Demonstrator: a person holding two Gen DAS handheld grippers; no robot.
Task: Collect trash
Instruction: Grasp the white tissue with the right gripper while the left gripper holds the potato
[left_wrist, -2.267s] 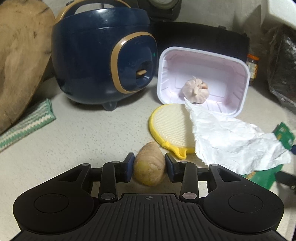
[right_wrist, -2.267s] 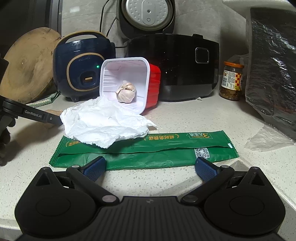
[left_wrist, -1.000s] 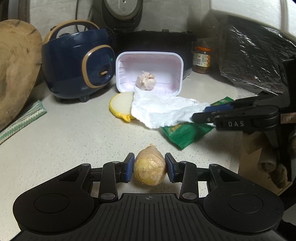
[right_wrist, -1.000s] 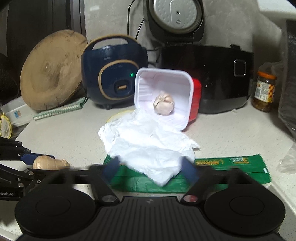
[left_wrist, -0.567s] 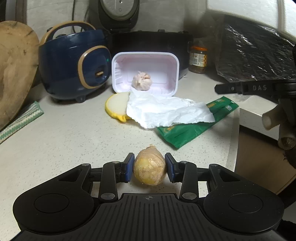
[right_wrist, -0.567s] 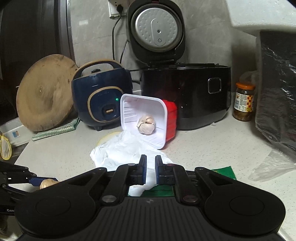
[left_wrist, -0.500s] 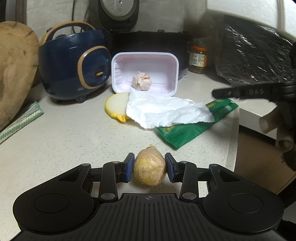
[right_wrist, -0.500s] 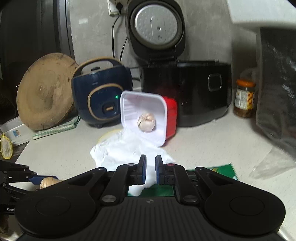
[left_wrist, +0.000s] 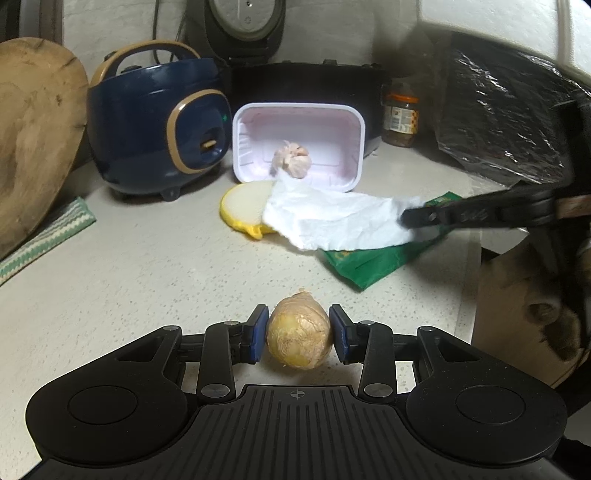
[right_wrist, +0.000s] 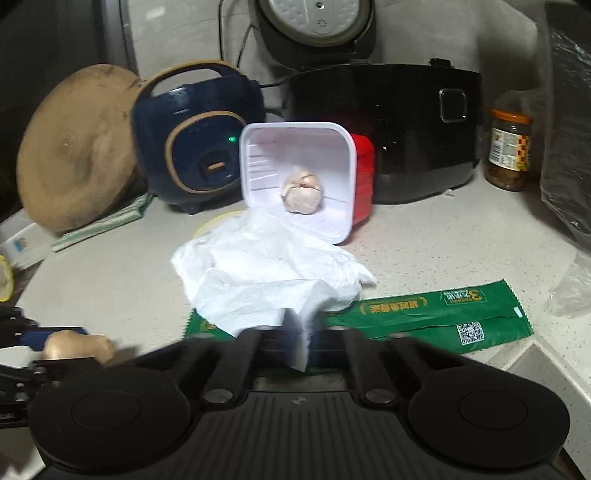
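My left gripper (left_wrist: 298, 334) is shut on a knob of ginger (left_wrist: 297, 341), held just above the speckled counter; the ginger also shows in the right wrist view (right_wrist: 75, 345). My right gripper (right_wrist: 297, 343) is shut on the near corner of a crumpled white paper towel (right_wrist: 266, 277), which drapes over a green snack wrapper (right_wrist: 424, 314). In the left wrist view the towel (left_wrist: 332, 221) lies between the wrapper (left_wrist: 369, 262) and a yellow pad (left_wrist: 242, 201), with the right gripper's fingers (left_wrist: 443, 218) at its right end. A tipped white tray (right_wrist: 295, 147) holds a garlic bulb (right_wrist: 301, 190).
A navy rice cooker (right_wrist: 199, 140), a black cooker (right_wrist: 388, 125), a wooden board (right_wrist: 74, 151), a striped cloth (right_wrist: 107, 221) and a jar (right_wrist: 508, 151) stand at the back. A black foil bag (left_wrist: 506, 122) is at the right. The counter edge drops off at the right (right_wrist: 532, 354).
My right gripper shut, pulled back, then came down onto the towel's near corner and gripped it. My left gripper drew back from the tray with the ginger held.
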